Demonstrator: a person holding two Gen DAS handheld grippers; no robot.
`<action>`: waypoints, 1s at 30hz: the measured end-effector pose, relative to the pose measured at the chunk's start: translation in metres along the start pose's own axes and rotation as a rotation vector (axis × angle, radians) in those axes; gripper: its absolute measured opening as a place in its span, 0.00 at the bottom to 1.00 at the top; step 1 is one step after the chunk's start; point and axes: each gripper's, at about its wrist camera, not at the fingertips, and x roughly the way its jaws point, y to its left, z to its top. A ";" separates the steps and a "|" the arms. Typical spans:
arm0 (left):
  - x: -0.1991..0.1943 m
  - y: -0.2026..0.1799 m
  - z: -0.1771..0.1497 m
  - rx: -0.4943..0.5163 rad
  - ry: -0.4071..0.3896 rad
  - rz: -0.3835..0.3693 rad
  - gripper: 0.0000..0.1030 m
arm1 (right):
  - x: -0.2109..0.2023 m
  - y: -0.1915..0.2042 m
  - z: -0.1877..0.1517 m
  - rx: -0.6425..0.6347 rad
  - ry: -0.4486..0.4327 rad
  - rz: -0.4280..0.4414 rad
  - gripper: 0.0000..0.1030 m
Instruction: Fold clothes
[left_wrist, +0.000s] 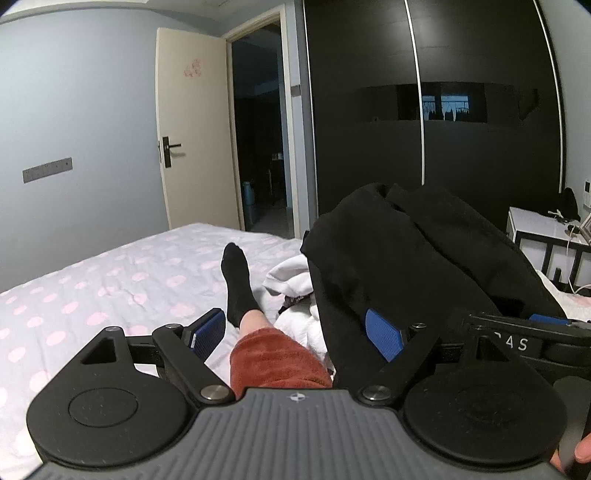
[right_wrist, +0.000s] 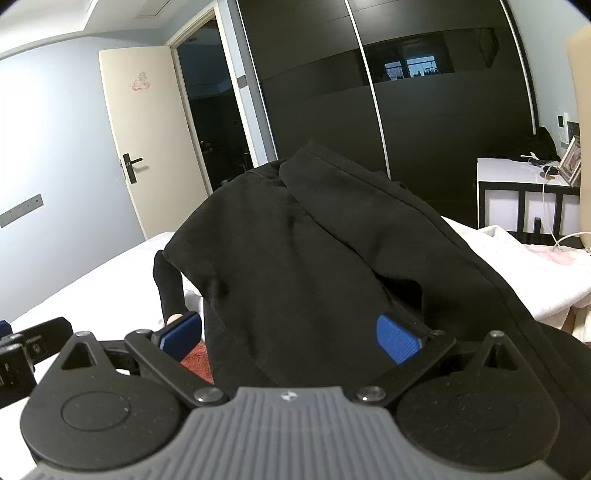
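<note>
Nothing looks folded: we see both the left tongs (left_wrist: 295, 334) and right tongs (right_wrist: 291, 334) spread apart, black garment (right_wrist: 314, 240) bunched, seemingly draped unclamped, white clothes (left_wrist: 291, 280) heaped on bed (left_wrist: 110, 280).

Both wrist views low over the bed (left_wrist: 92, 280), facing door (left_wrist: 192, 122) and wardrobe (left_wrist: 424, 103), sharing close black garment (right_wrist: 314, 258)

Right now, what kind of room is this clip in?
Most likely a home bedroom: a bed with a pink-dotted cover, a dark sliding-door wardrobe, and an open door. Both grippers are open around a black garment.
</note>
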 end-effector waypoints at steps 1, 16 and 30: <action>0.001 0.001 0.000 -0.006 0.007 -0.003 0.96 | 0.000 0.000 0.000 -0.002 0.002 0.003 0.99; 0.005 0.008 0.000 -0.038 0.061 -0.016 0.95 | 0.003 0.004 0.000 -0.024 0.008 0.028 0.99; 0.040 0.013 0.006 -0.083 0.133 -0.082 0.76 | 0.009 -0.003 0.026 -0.040 -0.075 0.101 0.90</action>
